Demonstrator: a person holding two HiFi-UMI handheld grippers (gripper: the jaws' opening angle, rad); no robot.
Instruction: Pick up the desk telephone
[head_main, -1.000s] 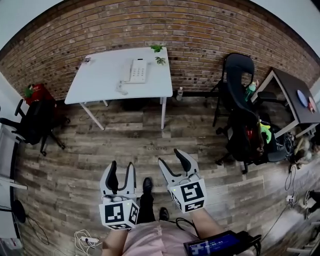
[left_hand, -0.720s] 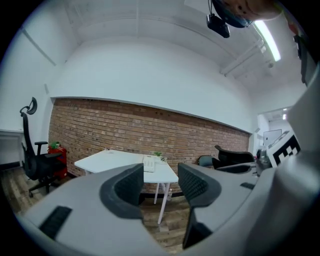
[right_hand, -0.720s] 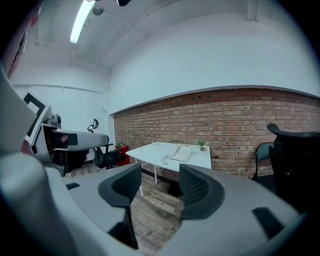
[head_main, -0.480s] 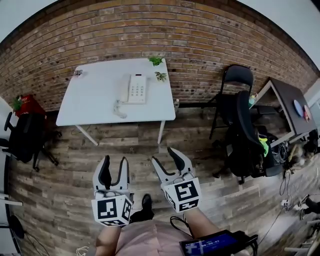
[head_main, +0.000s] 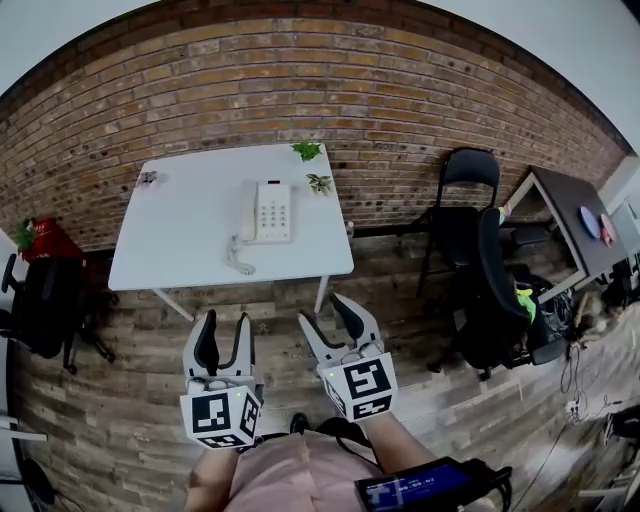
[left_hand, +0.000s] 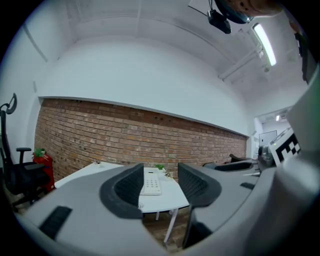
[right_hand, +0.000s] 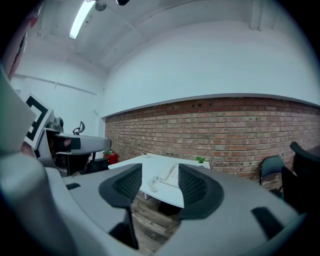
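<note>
A white desk telephone (head_main: 267, 212) with a coiled cord lies on the white table (head_main: 180, 240) against the brick wall. It also shows far off between the jaws as the telephone (left_hand: 151, 181) in the left gripper view and the telephone (right_hand: 169, 176) in the right gripper view. My left gripper (head_main: 224, 332) and right gripper (head_main: 328, 318) are held side by side over the wooden floor, short of the table's front edge. Both are open with nothing between their fingers. The right jaws have just been closing slightly.
Two small potted plants (head_main: 308, 151) stand at the table's back right. A black folding chair (head_main: 465, 190) and an office chair (head_main: 500, 290) are to the right, a dark desk (head_main: 580, 215) beyond. Another black chair (head_main: 45, 305) and a red object (head_main: 40, 240) are at left.
Both grippers have advanced over the floor towards the table, which now looks nearer and larger. The jaws stay empty.
</note>
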